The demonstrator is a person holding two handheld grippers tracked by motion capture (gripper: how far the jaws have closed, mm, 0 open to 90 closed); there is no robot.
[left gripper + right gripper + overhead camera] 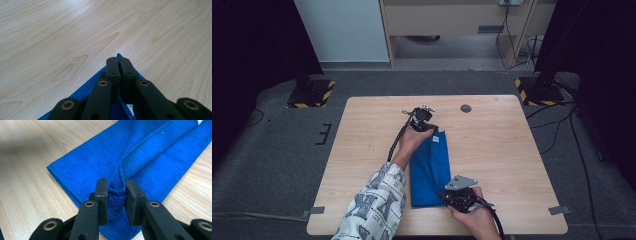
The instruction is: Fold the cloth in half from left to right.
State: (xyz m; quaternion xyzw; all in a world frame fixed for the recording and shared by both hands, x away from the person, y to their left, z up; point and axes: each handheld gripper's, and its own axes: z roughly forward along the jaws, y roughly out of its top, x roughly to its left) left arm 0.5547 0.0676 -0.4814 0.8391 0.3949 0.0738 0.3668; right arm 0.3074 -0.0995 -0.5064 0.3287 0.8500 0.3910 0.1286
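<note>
A blue towel (430,170) lies folded lengthwise in the middle of the wooden table (492,150). My left gripper (428,127) is at the towel's far end, shut on its corner (118,55), with a white label just below the jaws. My right gripper (451,196) is at the near end, its jaws closed on a bunched fold of the towel (116,188). In the right gripper view the towel (150,152) stretches away in a long folded band.
A round dark grommet (466,108) sits in the table's far side. Bare wood lies left and right of the towel. Dark stands with yellow-black striped bases (311,95) stand on the carpet beyond the table's far corners.
</note>
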